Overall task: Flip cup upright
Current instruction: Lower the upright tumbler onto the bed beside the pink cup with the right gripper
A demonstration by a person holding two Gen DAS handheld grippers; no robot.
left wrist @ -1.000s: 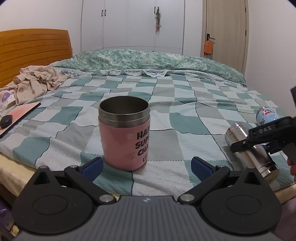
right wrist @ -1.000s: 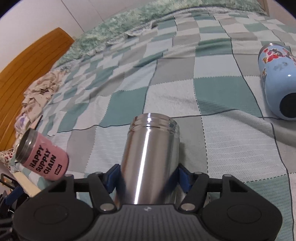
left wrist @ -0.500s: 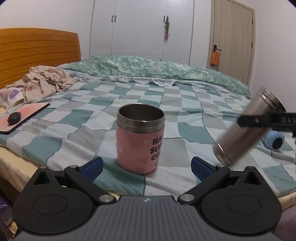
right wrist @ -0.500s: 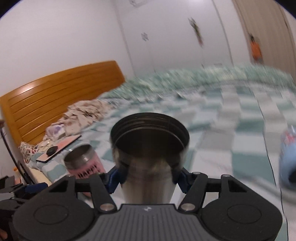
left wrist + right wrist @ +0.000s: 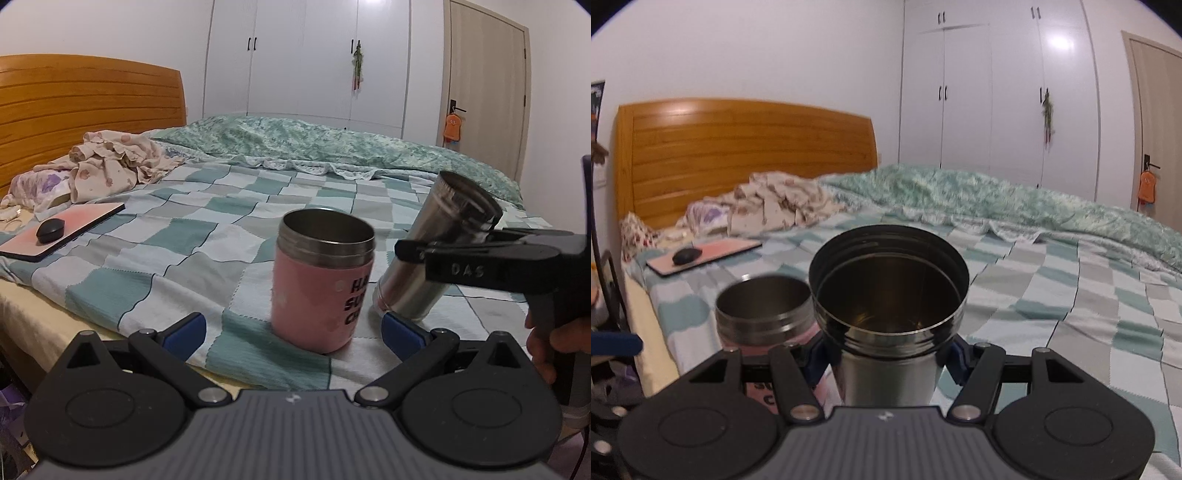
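A steel cup point(image 5: 886, 317) is held in my right gripper point(image 5: 886, 360), which is shut on its body. The cup's open mouth faces up and it leans a little. In the left wrist view the steel cup point(image 5: 432, 254) stands tilted with its base on or just above the checked bedspread, right of the pink cup point(image 5: 321, 280). The pink cup stands upright, mouth up, between the blue pads of my left gripper point(image 5: 291, 328), which is open and not touching it. The pink cup point(image 5: 764, 310) is also left of the steel cup in the right wrist view.
The checked bedspread point(image 5: 177, 236) covers a bed with a wooden headboard point(image 5: 85, 99). A pink pad with a black mouse point(image 5: 51, 229) lies at the left edge. Crumpled clothes point(image 5: 114, 166) lie near the headboard. A green quilt point(image 5: 332, 147) is at the back.
My right gripper has lifted the steel cup off its side and turned it mouth up, then brought it left beside the pink cup. My left gripper stayed open and shifted a little left.
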